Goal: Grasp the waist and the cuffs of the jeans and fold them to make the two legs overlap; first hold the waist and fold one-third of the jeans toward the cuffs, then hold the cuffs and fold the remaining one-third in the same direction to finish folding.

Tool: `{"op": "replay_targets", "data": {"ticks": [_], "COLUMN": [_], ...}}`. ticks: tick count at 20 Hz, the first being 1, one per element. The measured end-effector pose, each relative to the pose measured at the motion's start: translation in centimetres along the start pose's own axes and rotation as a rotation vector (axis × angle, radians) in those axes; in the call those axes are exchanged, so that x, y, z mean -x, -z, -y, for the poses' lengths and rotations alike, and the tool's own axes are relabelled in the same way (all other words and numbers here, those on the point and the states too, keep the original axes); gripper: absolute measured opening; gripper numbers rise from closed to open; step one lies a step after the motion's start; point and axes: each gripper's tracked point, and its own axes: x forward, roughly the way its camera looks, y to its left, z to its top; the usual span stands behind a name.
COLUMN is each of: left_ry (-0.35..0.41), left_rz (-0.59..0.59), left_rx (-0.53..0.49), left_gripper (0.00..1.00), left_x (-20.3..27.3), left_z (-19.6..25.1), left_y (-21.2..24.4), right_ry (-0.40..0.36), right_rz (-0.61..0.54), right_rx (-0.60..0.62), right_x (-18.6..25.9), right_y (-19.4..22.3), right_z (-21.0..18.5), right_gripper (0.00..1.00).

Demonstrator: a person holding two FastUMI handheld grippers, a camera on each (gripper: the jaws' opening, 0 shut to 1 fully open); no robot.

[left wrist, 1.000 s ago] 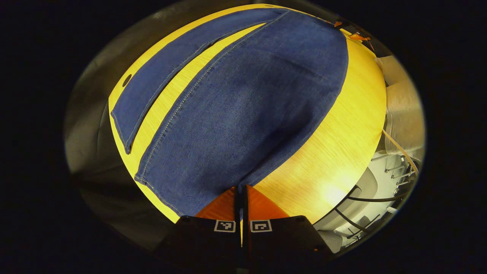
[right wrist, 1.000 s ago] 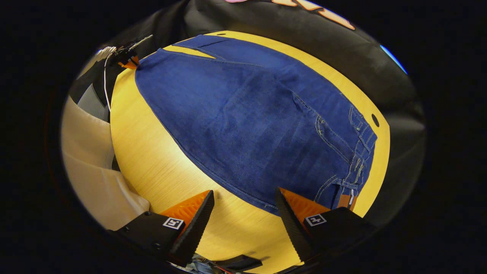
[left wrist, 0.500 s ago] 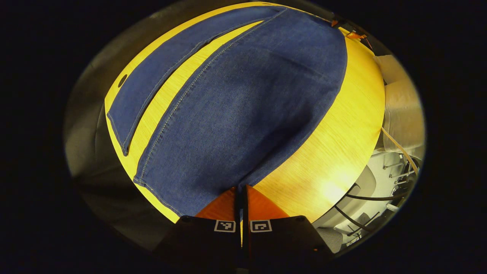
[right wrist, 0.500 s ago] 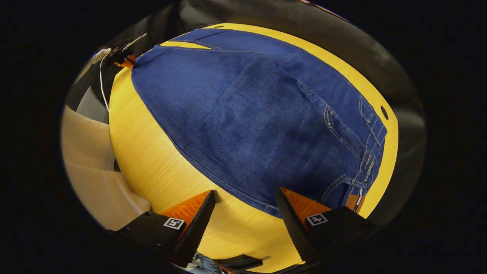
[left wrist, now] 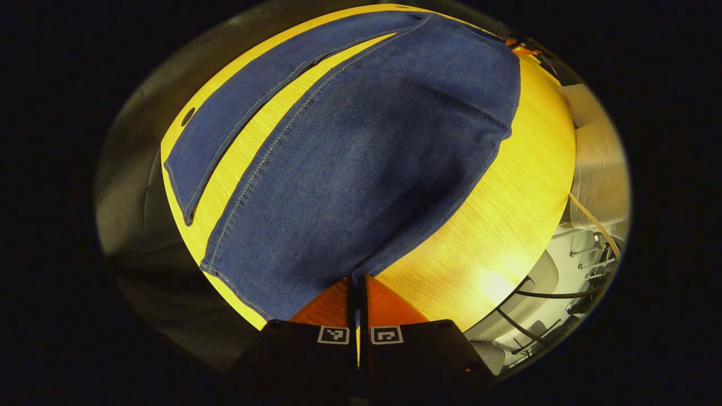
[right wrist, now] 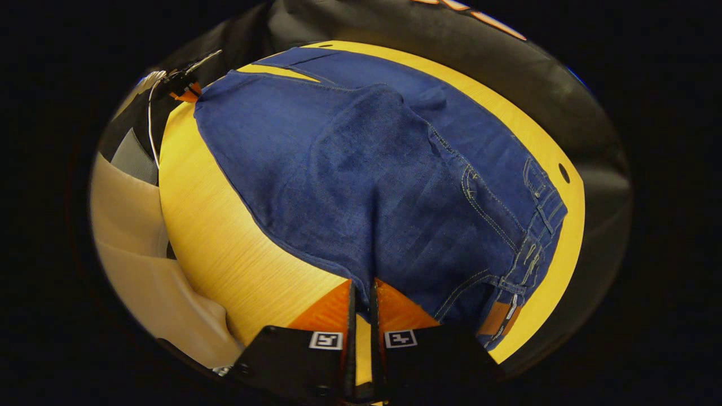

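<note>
jeans [left wrist: 361,158] spread flat on the yellow counter [left wrist: 507,214], left tool [left wrist: 356,282] pinched tight on the cuff edge, right tool [right wrist: 361,287] clamped on the denim edge near the waist [right wrist: 536,225]

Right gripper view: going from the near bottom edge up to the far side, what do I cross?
Right gripper shut on the jeans' near edge → raised bulge of the jeans → far trouser leg lying flat → strip of yellow table → booth wall.
</note>
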Motion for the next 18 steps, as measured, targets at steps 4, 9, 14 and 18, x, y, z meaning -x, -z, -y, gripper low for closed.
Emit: {"op": "replay_targets", "data": {"ticks": [4, 9, 14, 18], "left_ry": [-0.018, -0.112, -0.274, -0.340], "left_rz": [0.010, 0.073, 0.222, 0.356], "left_rx": [0.024, 0.076, 0.347, 0.548], "left_gripper": [0.00, 0.00, 0.00, 0.00], "left_x": [0.1, 0.0, 0.5, 3.4], "left_z": [0.1, -0.1, -0.7, -2.3], "left_y": [-0.2, -0.5, -1.2, -3.4], "right_ry": [0.005, 0.113, 0.199, 0.260], "right_rz": [0.002, 0.079, 0.136, 0.235], "right_rx": [-0.136, -0.139, -0.302, -0.453], "right_x": [0.2, 0.3, 1.3, 4.3], "right_y": [0.2, 0.1, -0.5, -2.9], "right_z": [-0.4, 0.0, 0.2, 1.2], "right_gripper": [0.12, 0.06, 0.03, 0.03]}}
